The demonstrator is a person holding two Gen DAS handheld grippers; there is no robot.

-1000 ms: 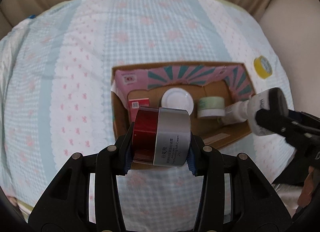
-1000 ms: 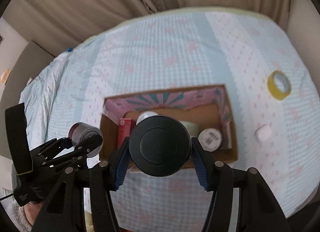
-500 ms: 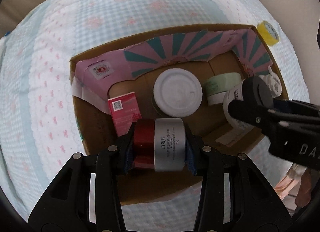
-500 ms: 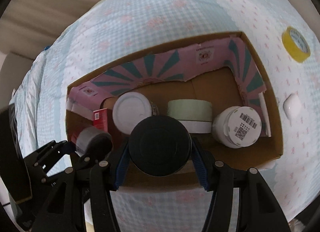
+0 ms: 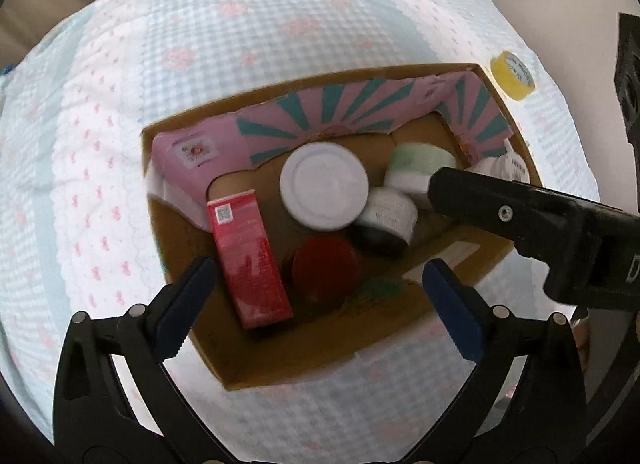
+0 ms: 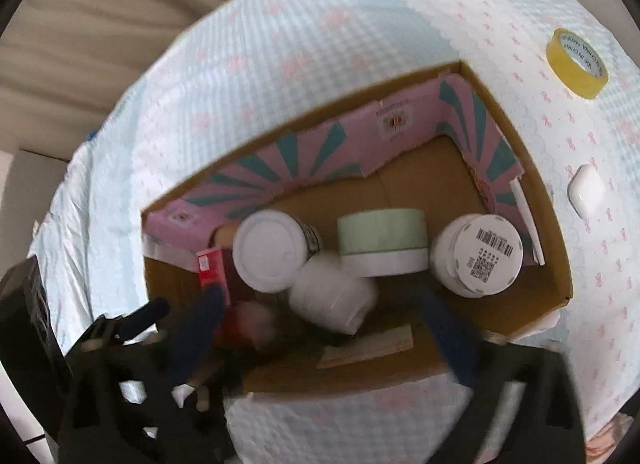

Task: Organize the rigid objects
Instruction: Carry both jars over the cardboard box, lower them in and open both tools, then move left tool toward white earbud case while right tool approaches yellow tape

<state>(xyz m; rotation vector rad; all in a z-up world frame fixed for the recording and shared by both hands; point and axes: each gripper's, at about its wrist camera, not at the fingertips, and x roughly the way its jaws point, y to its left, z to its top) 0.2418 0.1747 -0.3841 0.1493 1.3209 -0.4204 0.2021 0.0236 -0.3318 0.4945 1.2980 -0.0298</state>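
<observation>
The red-lidded jar (image 5: 324, 267) and the white jar with a dark cap (image 5: 384, 220) now lie loose in the cardboard box (image 5: 496, 252), set down beside the red carton (image 5: 248, 260) and white-lidded tub (image 5: 324, 187) so the rigid items are gathered in one place on the bed (image 5: 240, 44). Both have just been released: the left gripper (image 5: 318, 302) and the right gripper (image 6: 320, 328) have just been opening, and their jaws stand wide with nothing pressed between. Both grippers are pointed steeply down over the box's near edge; the right view is blurred, so contact there is uncertain.
</observation>
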